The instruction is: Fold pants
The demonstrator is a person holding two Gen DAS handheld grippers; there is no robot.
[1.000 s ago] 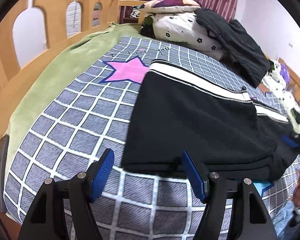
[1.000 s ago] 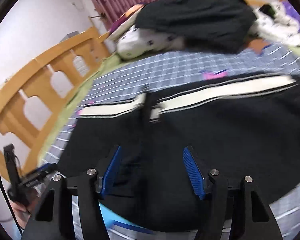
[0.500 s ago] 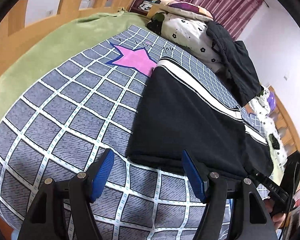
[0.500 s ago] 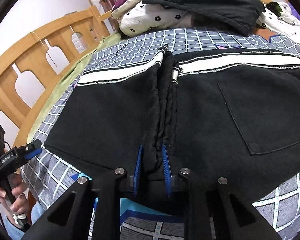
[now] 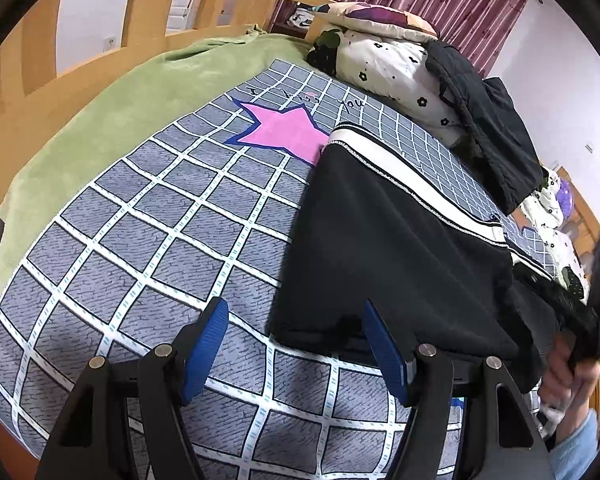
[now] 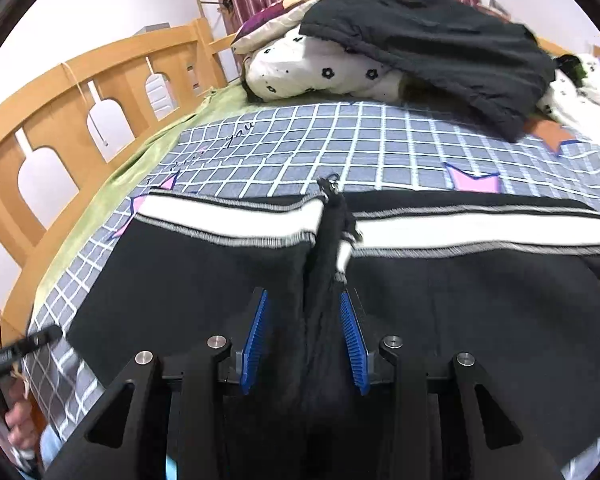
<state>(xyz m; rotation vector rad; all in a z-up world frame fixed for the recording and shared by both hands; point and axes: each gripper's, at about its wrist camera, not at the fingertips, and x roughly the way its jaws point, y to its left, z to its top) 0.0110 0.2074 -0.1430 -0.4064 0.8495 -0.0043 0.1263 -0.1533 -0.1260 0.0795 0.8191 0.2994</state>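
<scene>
Black pants (image 5: 380, 248) with a white waistband stripe (image 6: 228, 220) lie spread on the checked bedspread (image 5: 140, 240). In the right wrist view a raised ridge of black fabric (image 6: 324, 264) runs down the middle of the pants, between the blue pads of my right gripper (image 6: 303, 296). Its jaws are opening; the left pad (image 6: 254, 340) stands clear of the ridge. My left gripper (image 5: 295, 308) is open at the pants' near left corner (image 5: 296, 328), whose hem edge lies between its fingertips, not pinched.
A floral pillow (image 6: 312, 68) with a dark garment (image 6: 440, 40) draped on it lies at the bed's far side. A wooden rail (image 6: 80, 92) and green blanket (image 5: 112, 112) run along the left. A hand (image 5: 568, 376) holds the right gripper at the left wrist view's right edge.
The right gripper went from wide open to pinched on the pants' middle ridge, then slid back along it and widened. The left gripper rolled a little and stayed open at the corner.
</scene>
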